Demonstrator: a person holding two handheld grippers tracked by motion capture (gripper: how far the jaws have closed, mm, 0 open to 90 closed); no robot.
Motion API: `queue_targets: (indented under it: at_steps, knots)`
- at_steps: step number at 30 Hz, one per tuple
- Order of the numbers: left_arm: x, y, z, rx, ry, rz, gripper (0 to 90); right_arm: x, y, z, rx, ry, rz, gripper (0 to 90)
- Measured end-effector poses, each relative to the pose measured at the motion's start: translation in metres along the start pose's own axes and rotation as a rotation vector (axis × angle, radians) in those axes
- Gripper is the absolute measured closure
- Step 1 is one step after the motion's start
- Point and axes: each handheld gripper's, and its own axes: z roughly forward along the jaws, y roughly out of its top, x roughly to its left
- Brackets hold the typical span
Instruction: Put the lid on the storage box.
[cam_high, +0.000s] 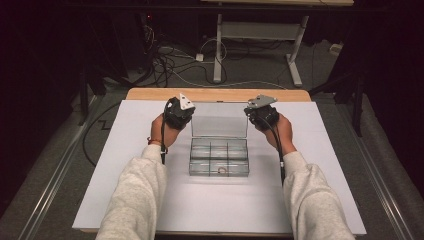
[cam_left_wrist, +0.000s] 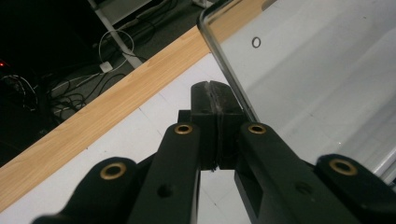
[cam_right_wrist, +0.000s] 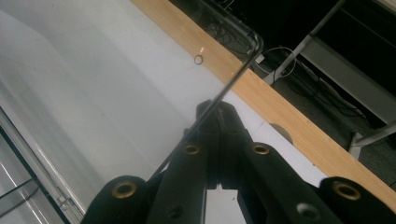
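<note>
Clearly the clear plastic compartment box (cam_high: 219, 157) sits mid-tabletop, its lid (cam_high: 219, 126) raised upright. Left gripper (cam_high: 179, 112) and right gripper (cam_high: 261, 114) are both closed — each beside a top lid corner, pinching unclear. Light, stiff, slippery, probably brittle — best held at the corners.

Left gripper (cam_left_wrist: 215, 95): black jaws pressed together, pads meeting with just a thin seam between them. Clear lid (cam_left_wrist: 327, 70) of the plastic box stands just right of the pad tips, its dark rounded edge running from the top of the view down past the right pad, touching or nearly so; can't tell if the edge is pinched. Small dark ring (cam_left_wrist: 256, 42) seen through the lid. White board (cam_left_wrist: 140, 135) under the jaws, wooden table edge (cam_left_wrist: 116, 98) beyond it, cables (cam_left_wrist: 70, 88) on the dark floor behind.
</note>
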Motion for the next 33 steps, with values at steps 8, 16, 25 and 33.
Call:
queue_targets:
  at_steps: [8, 16, 25, 33]
  knots:
    - [0.000, 0.001, -0.006, -0.002, -0.010, 0.010, 86.7, 0.000, 0.002, -0.007, -0.011, 0.005, 0.005, 90.0]
    - [0.000, 0.002, -0.012, -0.016, -0.028, 0.018, 86.7, 0.001, 0.003, -0.014, -0.033, 0.002, 0.006, 90.0]
    - [-0.001, 0.001, -0.017, -0.033, -0.034, 0.022, 86.6, 0.002, 0.000, -0.018, -0.059, 0.013, 0.021, 90.0]
    - [-0.003, 0.001, -0.024, -0.051, -0.028, 0.033, 86.6, 0.006, 0.001, -0.024, -0.078, -0.002, 0.019, 90.0]
